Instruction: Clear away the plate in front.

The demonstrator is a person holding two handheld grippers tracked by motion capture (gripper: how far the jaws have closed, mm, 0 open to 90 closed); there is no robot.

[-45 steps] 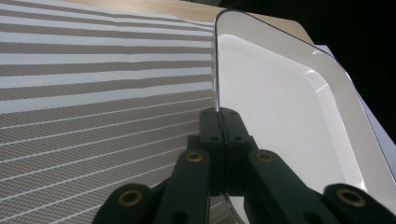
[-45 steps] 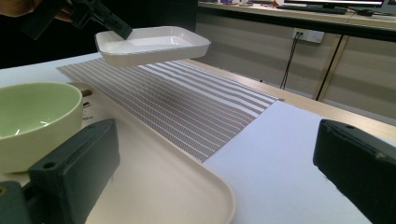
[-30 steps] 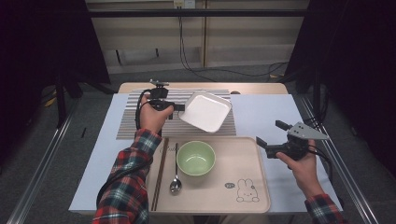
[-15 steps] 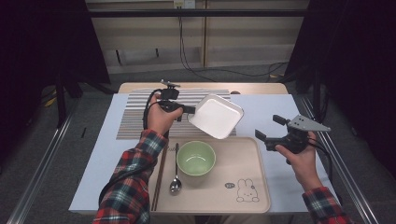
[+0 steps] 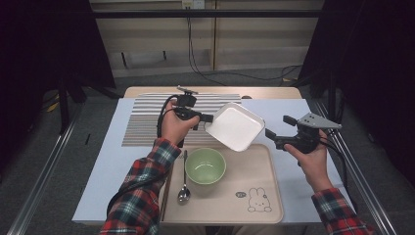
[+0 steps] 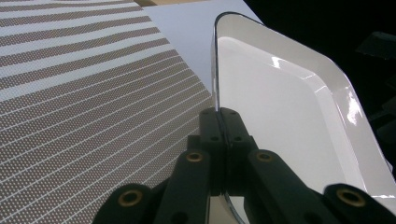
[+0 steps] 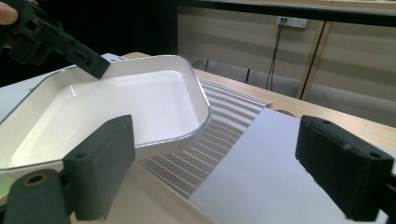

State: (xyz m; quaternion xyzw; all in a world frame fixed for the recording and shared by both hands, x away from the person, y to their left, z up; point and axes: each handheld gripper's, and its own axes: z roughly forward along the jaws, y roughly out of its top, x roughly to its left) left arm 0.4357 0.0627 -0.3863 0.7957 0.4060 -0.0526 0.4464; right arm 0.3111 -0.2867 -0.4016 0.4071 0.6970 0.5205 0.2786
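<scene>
Since the earlier frames, we have carried the white square dish (image 5: pixel 235 126) in our left gripper (image 5: pixel 206 118) from above the striped placemat (image 5: pixel 147 120) toward three o'clock, and it now hangs in the air over the far edge of the beige tray (image 5: pixel 264 171). Our right gripper (image 5: pixel 277 126) has risen a little at the tray's three o'clock side; its jaws have just been closing slightly, yet they stand wide with nothing between them.

In the left gripper view, our jaws are pinched tight on the dish's rim (image 6: pixel 215 70), with the dish tilted on edge above the placemat (image 6: pixel 93 93). In the right gripper view, the dish (image 7: pixel 121 102) sits near our own jaws, at about ten o'clock from them, and the left gripper (image 7: pixel 95 67) clamps its far rim.

On the tray, the green bowl (image 5: pixel 205 165) rests at six o'clock of the dish, with the spoon (image 5: pixel 184 186) just beside it at nine o'clock.
</scene>
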